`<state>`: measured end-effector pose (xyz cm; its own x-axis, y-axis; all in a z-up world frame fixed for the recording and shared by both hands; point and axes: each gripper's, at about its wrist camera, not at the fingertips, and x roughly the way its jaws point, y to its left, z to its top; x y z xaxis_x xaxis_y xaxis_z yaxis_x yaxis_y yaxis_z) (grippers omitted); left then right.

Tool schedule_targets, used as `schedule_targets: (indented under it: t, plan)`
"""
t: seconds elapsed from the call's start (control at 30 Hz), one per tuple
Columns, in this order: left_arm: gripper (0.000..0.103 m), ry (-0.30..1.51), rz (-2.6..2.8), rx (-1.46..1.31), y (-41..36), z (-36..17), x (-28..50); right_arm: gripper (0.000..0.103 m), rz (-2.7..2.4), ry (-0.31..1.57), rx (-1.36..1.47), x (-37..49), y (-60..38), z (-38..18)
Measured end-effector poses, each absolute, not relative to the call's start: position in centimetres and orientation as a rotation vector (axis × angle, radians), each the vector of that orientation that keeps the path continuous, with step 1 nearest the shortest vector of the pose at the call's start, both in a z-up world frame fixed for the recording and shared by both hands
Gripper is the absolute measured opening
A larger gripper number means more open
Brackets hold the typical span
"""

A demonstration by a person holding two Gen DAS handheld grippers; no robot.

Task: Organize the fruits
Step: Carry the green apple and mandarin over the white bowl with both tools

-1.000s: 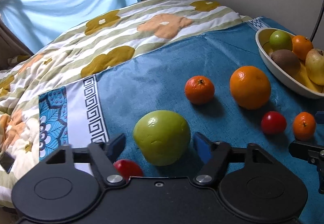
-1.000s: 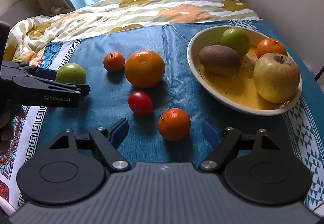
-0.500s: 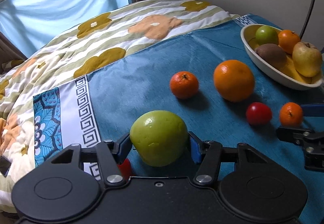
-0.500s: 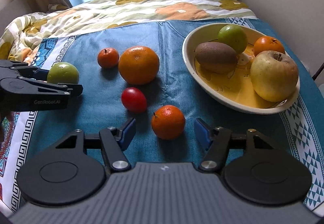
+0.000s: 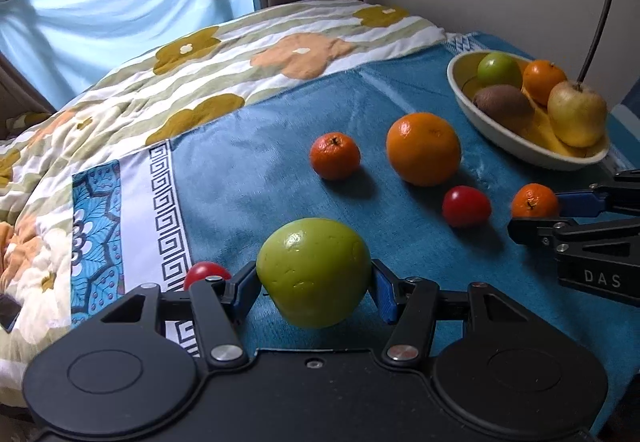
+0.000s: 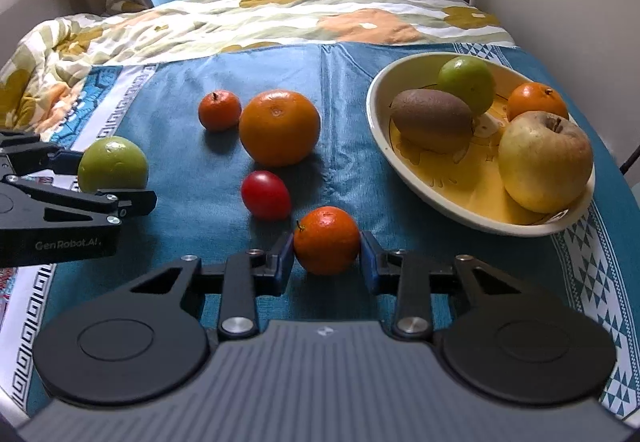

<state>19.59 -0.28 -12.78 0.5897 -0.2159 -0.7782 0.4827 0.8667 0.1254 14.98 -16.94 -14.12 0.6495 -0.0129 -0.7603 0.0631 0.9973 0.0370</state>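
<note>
My left gripper is shut on a large green fruit, which also shows in the right wrist view. My right gripper is shut on a small mandarin, also seen in the left wrist view. On the blue cloth lie a big orange, another small mandarin and a red tomato. A second red tomato lies by my left finger. The cream bowl at the right holds a kiwi, a green fruit, a mandarin and a yellow apple.
A flowered quilt covers the far and left part of the bed. A wall stands close at the right behind the bowl. A curtained window is at the back.
My left gripper has closed on the green fruit. My right gripper has moved forward and closed on the small mandarin.
</note>
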Motion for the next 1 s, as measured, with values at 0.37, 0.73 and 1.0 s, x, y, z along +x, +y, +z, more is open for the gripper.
schedule_targets:
  t: [0.37, 0.73, 1.0]
  plan:
    - [0.062, 0.821, -0.408, 0.277, -1.2, -9.2, 17.2, 0.05, -0.009, 0.817, 0.088, 14.1, -18.0, -10.0]
    - [0.062, 0.772, -0.336, 0.219, -6.0, -5.0, 15.1, 0.05, 0.11, 0.775, 0.077, 14.3, -22.6, -5.8]
    - [0.062, 0.768, -0.302, 0.16, -10.8, -3.8, 15.0, 0.05, 0.151, 0.765, 0.039, 15.5, -27.7, -3.8]
